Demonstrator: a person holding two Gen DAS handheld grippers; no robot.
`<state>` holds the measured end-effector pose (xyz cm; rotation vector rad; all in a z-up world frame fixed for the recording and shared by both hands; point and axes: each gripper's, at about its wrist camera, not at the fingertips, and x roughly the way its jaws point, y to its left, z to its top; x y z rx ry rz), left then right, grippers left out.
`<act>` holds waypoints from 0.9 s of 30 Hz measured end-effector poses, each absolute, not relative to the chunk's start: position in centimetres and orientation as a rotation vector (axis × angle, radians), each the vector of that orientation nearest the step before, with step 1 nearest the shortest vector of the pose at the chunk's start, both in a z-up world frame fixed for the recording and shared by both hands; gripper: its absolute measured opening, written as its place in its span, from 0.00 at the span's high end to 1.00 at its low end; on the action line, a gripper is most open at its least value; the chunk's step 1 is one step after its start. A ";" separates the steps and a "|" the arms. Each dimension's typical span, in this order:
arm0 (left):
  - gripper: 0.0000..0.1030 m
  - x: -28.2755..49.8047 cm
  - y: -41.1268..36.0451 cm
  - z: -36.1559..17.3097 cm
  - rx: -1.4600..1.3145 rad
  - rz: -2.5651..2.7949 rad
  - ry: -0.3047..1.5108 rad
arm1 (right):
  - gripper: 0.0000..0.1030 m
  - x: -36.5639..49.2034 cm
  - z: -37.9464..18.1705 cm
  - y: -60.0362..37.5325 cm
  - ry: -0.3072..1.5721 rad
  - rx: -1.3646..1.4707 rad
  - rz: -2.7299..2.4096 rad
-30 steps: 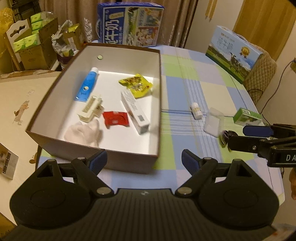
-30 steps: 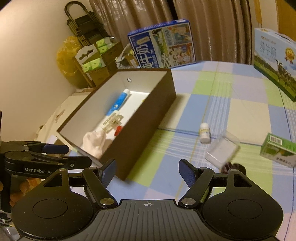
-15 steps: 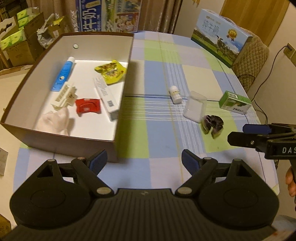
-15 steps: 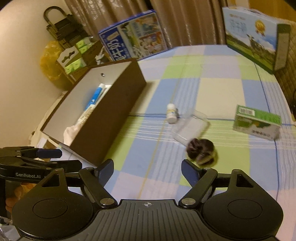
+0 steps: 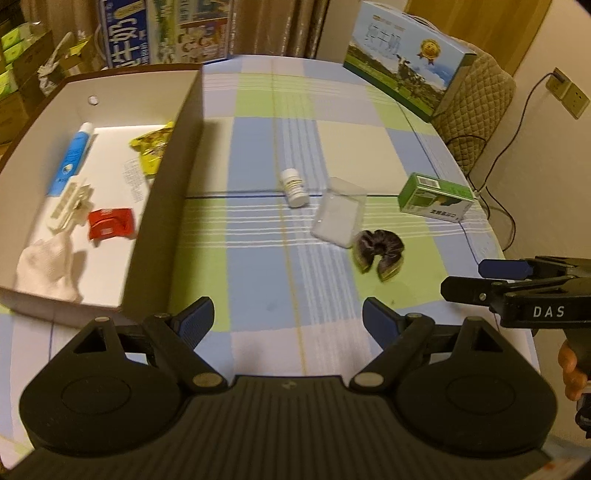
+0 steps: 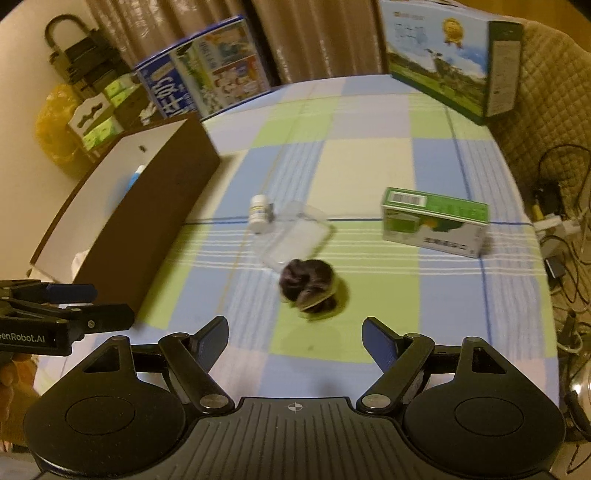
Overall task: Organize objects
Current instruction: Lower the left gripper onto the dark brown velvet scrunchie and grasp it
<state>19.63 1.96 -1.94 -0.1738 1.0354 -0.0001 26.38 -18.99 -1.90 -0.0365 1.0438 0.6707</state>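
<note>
A brown box (image 5: 166,206) with a white inside stands at the table's left and holds a blue tube (image 5: 72,158), a yellow packet (image 5: 151,151), a red packet (image 5: 110,223), a white cloth (image 5: 48,266) and other items. On the checked cloth lie a small white bottle (image 5: 294,187), a clear plastic case (image 5: 338,216), a dark scrunchie (image 5: 378,253) and a green carton (image 5: 436,197). My left gripper (image 5: 288,321) is open and empty above the table's near edge. My right gripper (image 6: 295,336) is open and empty, just short of the scrunchie (image 6: 308,282).
Two large milk cartons stand at the back, one blue (image 5: 166,31) and one with a meadow picture (image 5: 406,55). A padded chair (image 5: 480,110) and cables (image 6: 565,229) lie to the right. Boxes and a yellow bag (image 6: 55,125) crowd the left.
Both grippers have swung right, away from the box and toward the loose items. The scrunchie now sits centred ahead of the right gripper. Both stay open.
</note>
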 end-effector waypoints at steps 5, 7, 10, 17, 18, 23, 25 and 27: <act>0.17 21.3 0.4 -2.6 -0.158 -0.033 1.040 | 0.25 27.6 -2.3 -21.1 1.046 -0.017 0.618; 0.18 22.1 -0.4 -3.0 -0.156 -0.058 1.039 | 0.25 28.0 -2.6 -22.2 1.050 -0.007 0.591; 0.18 23.3 -1.7 -3.9 -0.151 -0.095 1.041 | 0.25 28.6 -3.1 -23.8 1.060 0.014 0.548; 0.18 25.7 -5.1 -7.0 -0.168 -0.159 1.056 | 0.25 29.9 -4.4 -27.6 1.092 0.056 0.461; 0.18 26.0 -5.6 -7.4 -0.169 -0.164 1.057 | 0.25 30.0 -4.5 -28.1 1.095 0.062 0.451; 0.19 27.5 -7.9 -9.2 -0.169 -0.151 1.042 | 0.25 30.9 -4.9 -30.0 1.100 0.086 0.417; 0.19 28.0 -8.5 -9.7 -0.177 -0.136 1.033 | 0.25 31.2 -5.1 -30.7 1.103 0.092 0.411; 0.20 28.5 -9.1 -10.2 -0.166 -0.110 1.019 | 0.25 31.5 -5.2 -31.1 1.105 0.095 0.409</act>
